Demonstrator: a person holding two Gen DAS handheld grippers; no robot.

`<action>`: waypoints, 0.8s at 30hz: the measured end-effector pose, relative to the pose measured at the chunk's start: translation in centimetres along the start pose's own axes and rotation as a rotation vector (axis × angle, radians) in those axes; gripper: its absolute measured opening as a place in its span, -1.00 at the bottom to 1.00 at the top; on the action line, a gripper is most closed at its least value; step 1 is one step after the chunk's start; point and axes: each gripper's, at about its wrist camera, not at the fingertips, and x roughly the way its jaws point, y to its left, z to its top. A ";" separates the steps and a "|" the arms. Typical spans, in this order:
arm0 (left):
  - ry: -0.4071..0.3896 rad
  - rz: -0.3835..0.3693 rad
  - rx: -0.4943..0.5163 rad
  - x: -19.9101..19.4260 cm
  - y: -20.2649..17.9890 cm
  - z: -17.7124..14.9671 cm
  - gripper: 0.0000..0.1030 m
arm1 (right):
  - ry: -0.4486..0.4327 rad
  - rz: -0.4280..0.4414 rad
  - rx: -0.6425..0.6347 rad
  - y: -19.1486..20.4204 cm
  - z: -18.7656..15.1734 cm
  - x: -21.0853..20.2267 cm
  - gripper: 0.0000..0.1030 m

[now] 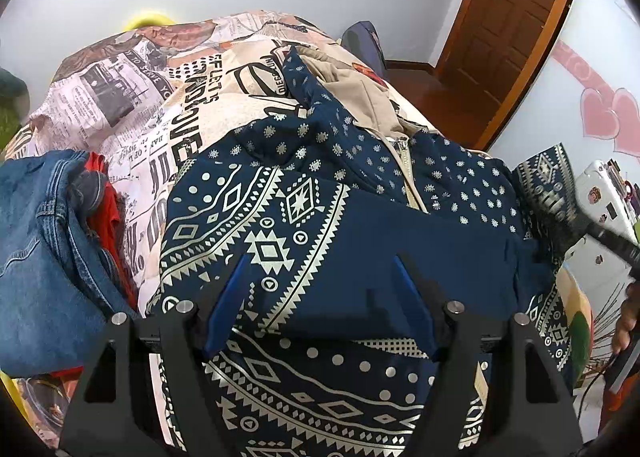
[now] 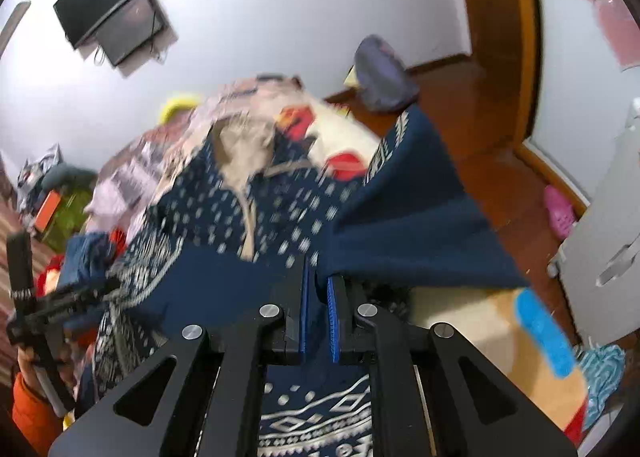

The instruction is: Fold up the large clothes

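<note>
Right fingers [image 2: 318, 293] pinch jacket [image 2: 420, 225] edge

The right gripper [image 2: 318, 277] points steeply down, jaws clamped together, while the left gripper [image 1: 320, 277], at its 9 o'clock, gapes wide.

A bed [image 1: 132, 97] under a newspaper-print quilt [image 1: 180, 129] carries the laundry. A navy hooded jacket [image 1: 304, 193] with white geometric patterning and a beige lining is spread across the near and middle of the quilt. At the near left, touching the jacket's edge, sits a heap of blue denim [image 1: 44, 241] with a red garment [image 1: 106, 213] tucked against it. In the right wrist view, wooden floor [image 2: 480, 137] shows beyond the bed's far right side
</note>
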 end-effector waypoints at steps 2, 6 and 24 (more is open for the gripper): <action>0.006 -0.003 -0.008 0.1 0.1 -0.2 0.39 | 0.055 0.004 -0.024 0.7 -1.0 1.5 -0.85; 0.024 -0.014 -0.020 0.4 0.2 -0.7 0.39 | 0.155 -0.026 -0.070 1.9 -3.2 4.3 -0.77; 0.039 -0.038 0.009 0.6 -1.1 -1.4 0.39 | 0.155 0.019 0.096 -1.5 -2.1 -0.8 -0.10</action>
